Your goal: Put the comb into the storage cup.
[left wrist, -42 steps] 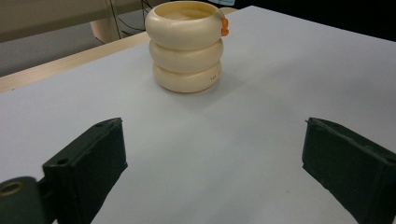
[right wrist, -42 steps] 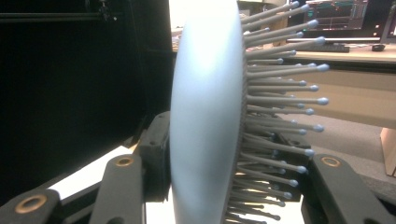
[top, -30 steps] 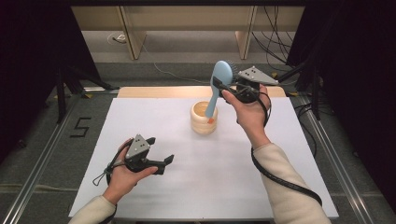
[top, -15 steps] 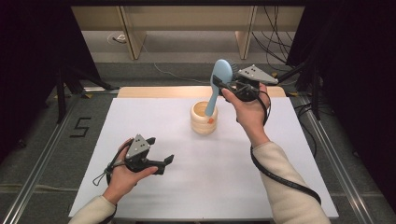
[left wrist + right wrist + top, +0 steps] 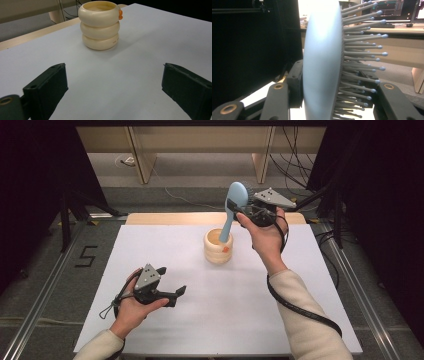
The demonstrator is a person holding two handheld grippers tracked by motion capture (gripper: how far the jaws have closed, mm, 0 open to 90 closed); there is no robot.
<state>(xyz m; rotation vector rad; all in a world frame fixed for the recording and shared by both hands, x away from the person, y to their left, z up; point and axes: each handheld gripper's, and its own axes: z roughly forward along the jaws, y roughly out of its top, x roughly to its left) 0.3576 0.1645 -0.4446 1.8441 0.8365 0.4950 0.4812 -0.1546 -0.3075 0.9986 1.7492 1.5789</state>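
High view: the right gripper [image 5: 239, 213] was clamped on a pale blue hairbrush [image 5: 231, 216] just below its head, handle angled down into the cream ringed holder [image 5: 218, 247] at mid-table, a hold judged suited to lifting out or seating it; the left gripper [image 5: 176, 295] rested idle at near left, jaws apart. Left gripper view: jaws stood wide over bare white table [image 5: 150, 45], the holder [image 5: 100, 26] beyond, three stacked rings with an orange tab. Right gripper view: the hairbrush [image 5: 322, 60] showed a smooth oval back and ball-tipped bristles.
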